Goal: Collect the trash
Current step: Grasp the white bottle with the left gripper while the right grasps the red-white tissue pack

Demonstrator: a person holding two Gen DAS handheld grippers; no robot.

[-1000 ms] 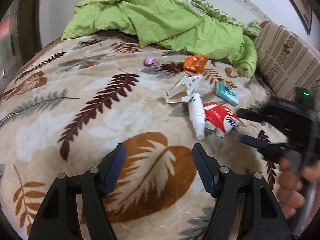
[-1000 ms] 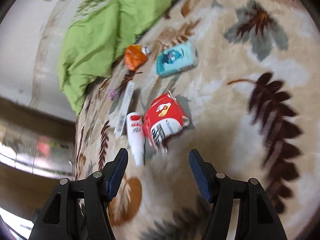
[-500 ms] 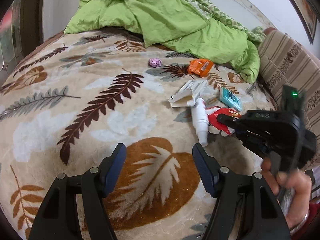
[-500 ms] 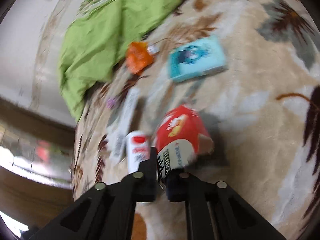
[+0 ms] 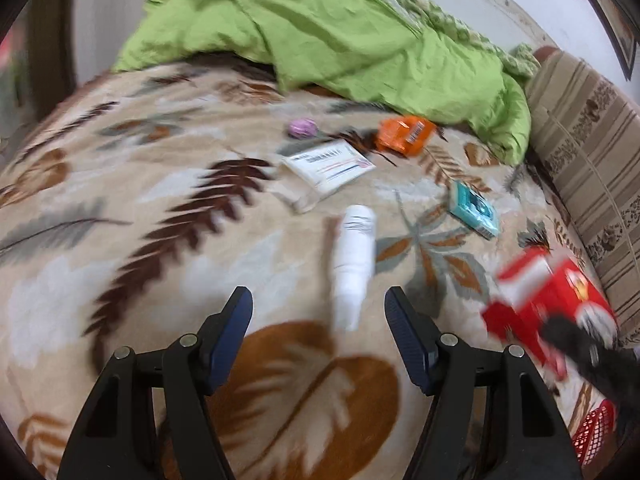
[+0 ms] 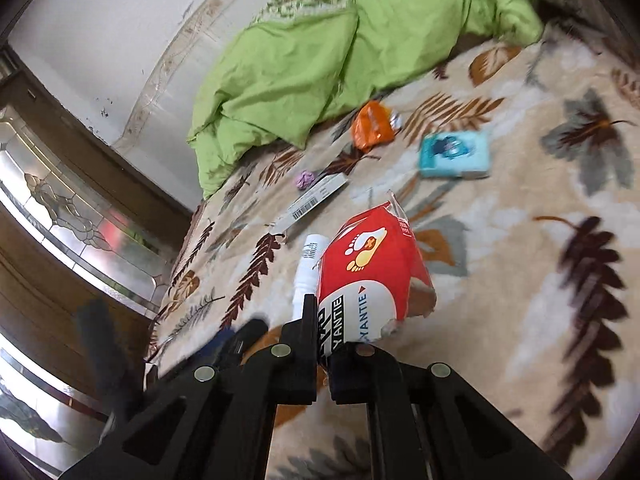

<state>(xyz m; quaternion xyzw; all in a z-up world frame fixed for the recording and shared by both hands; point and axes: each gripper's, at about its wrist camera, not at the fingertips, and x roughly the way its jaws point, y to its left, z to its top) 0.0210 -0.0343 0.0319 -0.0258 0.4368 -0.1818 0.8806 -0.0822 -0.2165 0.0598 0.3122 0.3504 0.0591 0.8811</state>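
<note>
My right gripper [image 6: 323, 344] is shut on the lower edge of a red and white snack packet [image 6: 370, 276], which hangs clear of the leaf-print blanket; the left wrist view shows that packet [image 5: 548, 304] blurred at the right. My left gripper [image 5: 319, 312] stands open with nothing between its fingers, its tips just short of a white bottle [image 5: 354, 264] lying on the blanket. That bottle [image 6: 306, 268] lies partly behind the packet in the right wrist view. Farther off lie a white flat carton [image 5: 328, 168], an orange wrapper [image 5: 404, 134], a teal packet [image 5: 474, 210] and a purple crumpled ball [image 5: 302, 128].
A green duvet [image 5: 340, 32] is heaped at the far end of the bed. A striped cushion [image 5: 592, 152] lines the right side. Red mesh [image 5: 592, 432] shows at the lower right corner. A wooden frame with patterned glass [image 6: 72, 216] stands beyond the bed's left edge.
My right gripper closed on the red packet, lifted it off the blanket and rolled. My left gripper moved forward toward the white bottle, staying open.
</note>
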